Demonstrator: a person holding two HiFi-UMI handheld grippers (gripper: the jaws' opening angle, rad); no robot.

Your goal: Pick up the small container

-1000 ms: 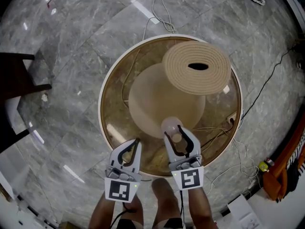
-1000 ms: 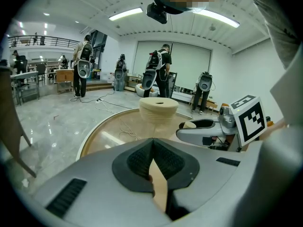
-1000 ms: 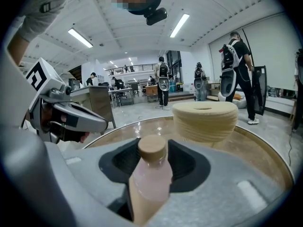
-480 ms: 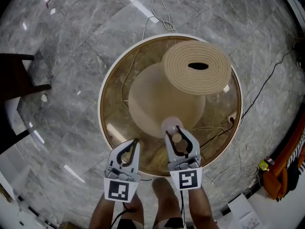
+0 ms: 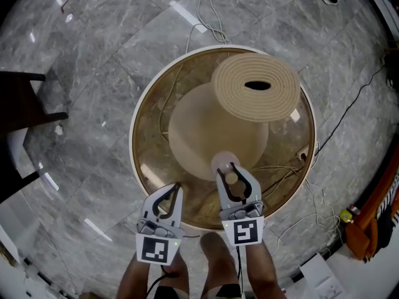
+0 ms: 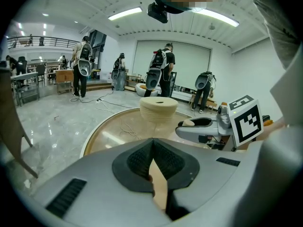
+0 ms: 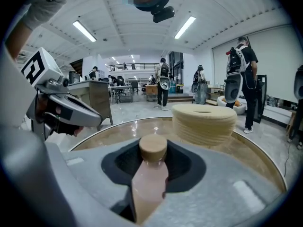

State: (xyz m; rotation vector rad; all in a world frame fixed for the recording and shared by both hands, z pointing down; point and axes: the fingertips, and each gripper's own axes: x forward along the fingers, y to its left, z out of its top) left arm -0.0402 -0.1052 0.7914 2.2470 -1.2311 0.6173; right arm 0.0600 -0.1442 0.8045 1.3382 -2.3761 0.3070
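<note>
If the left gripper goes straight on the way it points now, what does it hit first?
Most likely the round tabletop: the left gripper tilts down toward it from near the rim. Further along the same line stands the woven coil, but depth is hard to judge here.

Big open hall: shiny grey marble floor (image 5: 87, 61), white walls (image 6: 229, 74), long strip lights (image 6: 125, 14) overhead. There's a dark chair (image 5: 22, 101) off to the side, cables (image 5: 209, 17) trailing around, and maybe a mezzanine railing (image 6: 33, 40) way back.
</note>
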